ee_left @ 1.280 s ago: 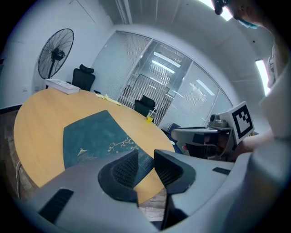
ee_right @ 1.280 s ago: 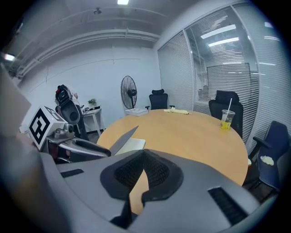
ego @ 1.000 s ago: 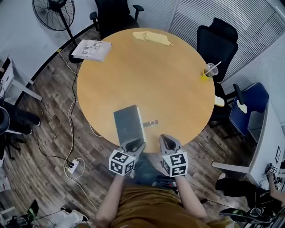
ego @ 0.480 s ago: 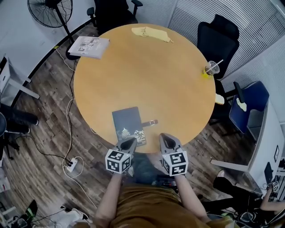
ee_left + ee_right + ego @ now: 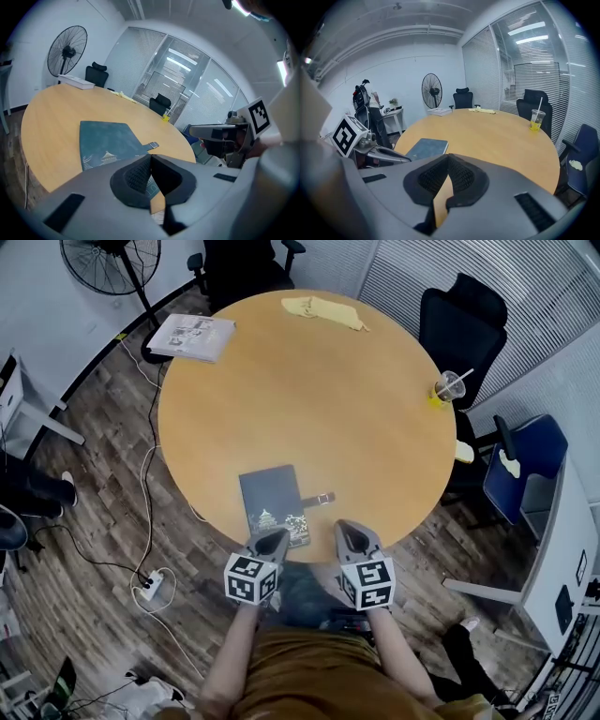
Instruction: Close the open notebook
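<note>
A dark teal notebook point(image 5: 272, 504) lies closed and flat on the round wooden table point(image 5: 309, 399), near its front edge, with its clasp strap point(image 5: 322, 498) sticking out to the right. In the left gripper view the notebook point(image 5: 108, 143) shows a pale building drawing on its cover. My left gripper point(image 5: 273, 542) sits at the notebook's near edge, shut with nothing between its jaws point(image 5: 150, 157). Just to its right, over the table's rim, my right gripper point(image 5: 351, 532) is also shut and empty point(image 5: 448, 157). The notebook point(image 5: 426, 147) lies to that gripper's left.
A plastic cup with a straw point(image 5: 448, 387) stands at the table's right rim. A stack of papers point(image 5: 192, 337) and a yellow cloth point(image 5: 323, 310) lie at the far side. Black chairs point(image 5: 466, 320) ring the table, and a fan point(image 5: 105, 263) stands far left.
The notebook's cover, raised a second ago, has come down flat, showing the drawing. My left gripper's jaws have shut and it has drawn back to the notebook's near edge. The right gripper stayed put.
</note>
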Demonstrator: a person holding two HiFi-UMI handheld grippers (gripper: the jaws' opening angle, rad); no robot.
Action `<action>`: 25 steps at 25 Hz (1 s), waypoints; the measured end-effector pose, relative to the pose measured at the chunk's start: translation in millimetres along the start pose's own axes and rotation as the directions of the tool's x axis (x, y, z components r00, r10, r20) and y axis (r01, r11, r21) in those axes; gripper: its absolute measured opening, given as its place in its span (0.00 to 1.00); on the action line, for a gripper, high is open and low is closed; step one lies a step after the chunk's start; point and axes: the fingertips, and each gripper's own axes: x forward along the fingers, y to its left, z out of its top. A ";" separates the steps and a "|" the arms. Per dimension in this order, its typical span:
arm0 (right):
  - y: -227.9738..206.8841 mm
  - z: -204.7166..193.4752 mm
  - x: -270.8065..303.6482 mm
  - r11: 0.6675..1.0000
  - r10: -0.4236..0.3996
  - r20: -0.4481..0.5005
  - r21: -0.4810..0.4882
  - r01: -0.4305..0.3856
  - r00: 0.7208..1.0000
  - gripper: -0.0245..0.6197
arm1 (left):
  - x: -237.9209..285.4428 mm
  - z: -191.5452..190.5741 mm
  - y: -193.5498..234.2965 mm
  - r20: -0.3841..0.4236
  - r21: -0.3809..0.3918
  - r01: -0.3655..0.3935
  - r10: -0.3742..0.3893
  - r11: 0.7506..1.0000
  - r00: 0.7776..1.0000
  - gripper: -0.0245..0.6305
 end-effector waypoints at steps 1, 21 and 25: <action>0.2 0.8 -0.5 1.000 0.001 0.004 -0.001 -0.001 1.000 0.06 | -0.7 2.1 0.1 0.007 0.000 -0.003 0.003 1.000 1.000 0.07; 35.1 26.8 -30.5 0.999 0.039 0.115 -0.032 -0.036 0.993 0.05 | -65.9 57.7 -2.1 0.208 0.070 -0.116 0.099 0.991 0.973 0.07; 49.3 34.7 -37.9 0.998 0.052 0.138 -0.049 -0.046 0.989 0.06 | -86.2 71.7 -4.5 0.256 0.088 -0.139 0.112 0.986 0.960 0.07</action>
